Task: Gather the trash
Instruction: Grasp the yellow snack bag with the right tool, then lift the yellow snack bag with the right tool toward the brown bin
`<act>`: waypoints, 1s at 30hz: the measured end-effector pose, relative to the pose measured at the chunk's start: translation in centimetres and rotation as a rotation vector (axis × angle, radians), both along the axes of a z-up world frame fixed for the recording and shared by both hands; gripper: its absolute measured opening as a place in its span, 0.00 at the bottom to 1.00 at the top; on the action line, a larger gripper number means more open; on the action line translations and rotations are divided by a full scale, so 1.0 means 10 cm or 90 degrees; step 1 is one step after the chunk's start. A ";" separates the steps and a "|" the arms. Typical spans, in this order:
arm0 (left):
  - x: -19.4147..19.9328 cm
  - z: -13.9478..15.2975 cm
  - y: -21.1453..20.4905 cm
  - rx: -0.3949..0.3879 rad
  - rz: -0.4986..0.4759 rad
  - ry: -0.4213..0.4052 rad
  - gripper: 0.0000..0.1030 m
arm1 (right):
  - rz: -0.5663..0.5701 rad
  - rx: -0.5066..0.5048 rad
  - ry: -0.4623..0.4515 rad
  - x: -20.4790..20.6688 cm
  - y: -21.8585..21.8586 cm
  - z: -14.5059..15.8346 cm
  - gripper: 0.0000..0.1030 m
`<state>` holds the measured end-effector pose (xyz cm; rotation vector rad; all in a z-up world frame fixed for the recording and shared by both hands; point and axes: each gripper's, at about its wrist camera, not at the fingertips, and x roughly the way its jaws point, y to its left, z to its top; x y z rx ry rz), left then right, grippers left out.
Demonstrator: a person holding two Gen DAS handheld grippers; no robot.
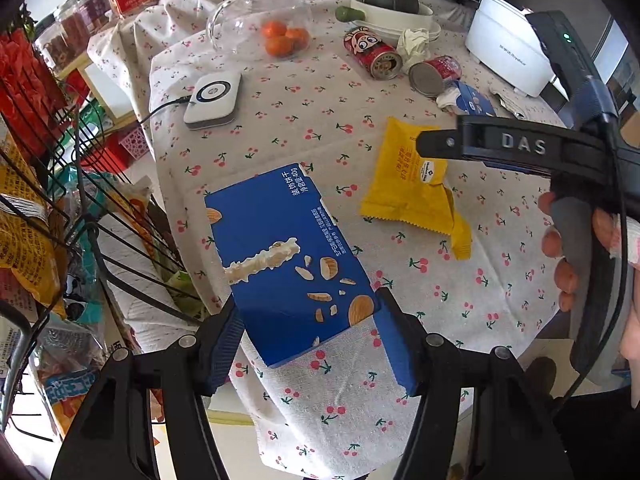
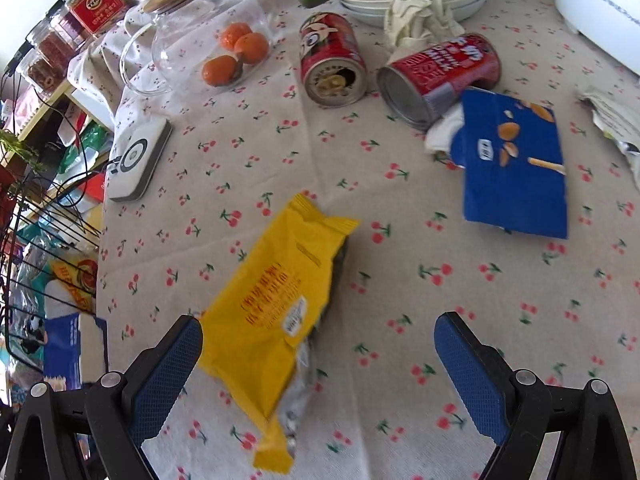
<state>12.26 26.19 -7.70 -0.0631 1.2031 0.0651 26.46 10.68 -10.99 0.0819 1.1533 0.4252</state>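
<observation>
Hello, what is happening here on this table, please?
A person is clearing trash with two tools. The left hand-held gripper is shut on a blue biscuit box, held above the table edge. The right hand-held gripper is open over a yellow snack wrapper on the cherry tablecloth. Two red cans and crumpled paper lie farther back.

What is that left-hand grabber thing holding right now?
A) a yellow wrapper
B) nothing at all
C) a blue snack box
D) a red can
C: in the left wrist view the left gripper has its fingers closed against the sides of the blue snack box, while the yellow wrapper and the red cans lie on the tablecloth, untouched by it.
</observation>
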 end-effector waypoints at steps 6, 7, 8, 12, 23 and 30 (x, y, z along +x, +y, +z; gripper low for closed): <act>-0.02 -0.09 0.06 -0.001 0.003 0.018 0.64 | -0.018 -0.028 -0.002 0.14 0.23 -0.17 0.94; -0.02 -0.10 0.06 0.000 0.002 0.020 0.64 | -0.022 -0.032 0.001 0.14 0.24 -0.19 0.94; -0.02 -0.10 0.05 0.001 0.001 0.021 0.64 | -0.024 -0.039 0.002 0.15 0.25 -0.22 0.94; -0.02 -0.08 0.05 -0.004 0.004 0.017 0.64 | -0.015 -0.086 -0.014 0.12 0.29 -0.32 0.94; 0.00 -0.04 -0.04 -0.014 -0.003 0.011 0.64 | 0.070 -0.162 -0.055 -0.16 0.07 -0.33 0.81; 0.04 0.01 -0.18 -0.015 -0.013 0.003 0.64 | 0.100 -0.182 -0.046 -0.34 -0.28 -0.27 0.40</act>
